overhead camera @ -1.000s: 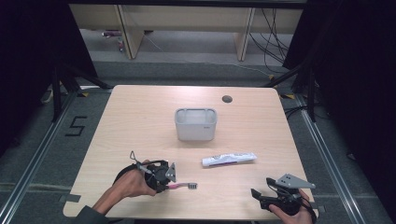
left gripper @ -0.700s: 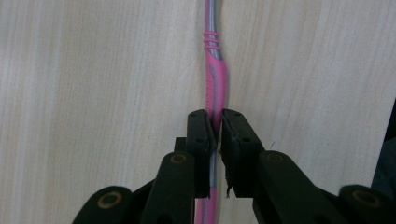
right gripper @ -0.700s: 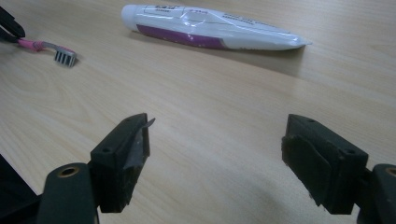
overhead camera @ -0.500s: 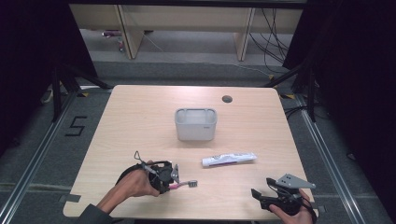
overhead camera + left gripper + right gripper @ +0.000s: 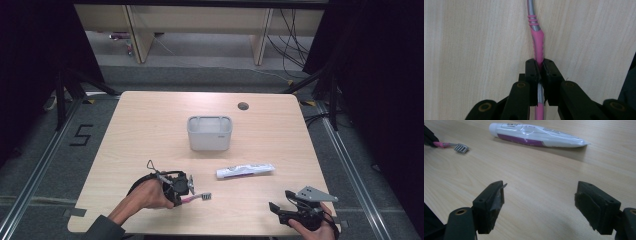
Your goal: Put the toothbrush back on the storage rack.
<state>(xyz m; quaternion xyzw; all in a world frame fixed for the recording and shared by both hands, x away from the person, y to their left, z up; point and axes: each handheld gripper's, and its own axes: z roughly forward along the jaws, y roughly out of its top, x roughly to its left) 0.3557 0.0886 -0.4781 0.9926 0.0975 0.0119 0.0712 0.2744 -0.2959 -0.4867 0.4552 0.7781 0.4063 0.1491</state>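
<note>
1. High view: the left gripper (image 5: 186, 186) sits near the front left part of the wooden table (image 5: 150, 125), held in the person's left hand (image 5: 147, 194), with a pink and grey toothbrush (image 5: 197, 198) sticking out of it toward the right.
2. Left gripper view: the two black jaws are pressed together on the toothbrush (image 5: 537, 45) at the pink grip section of its handle; the grey neck runs on away from the jaws, and the handle lies low over the tabletop, though whether it touches the wood is hard to make out here.
3. High view: the bristle head points toward the middle of the table, well short of the toothpaste tube (image 5: 245, 171), which lies flat to the right of it.
4. High view: a grey rectangular bin (image 5: 210, 132) stands upright at the table's centre, behind both the toothbrush and the tube and apart from each.
5. High view: the right gripper (image 5: 280, 212) rests at the front right edge of the table in the person's right hand (image 5: 312, 227).
6. Right gripper view: its jaws stand wide apart with nothing between them but bare wood; the toothpaste tube (image 5: 536, 138) lies beyond them, and the toothbrush head (image 5: 461, 148) shows farther off at the left.
</note>
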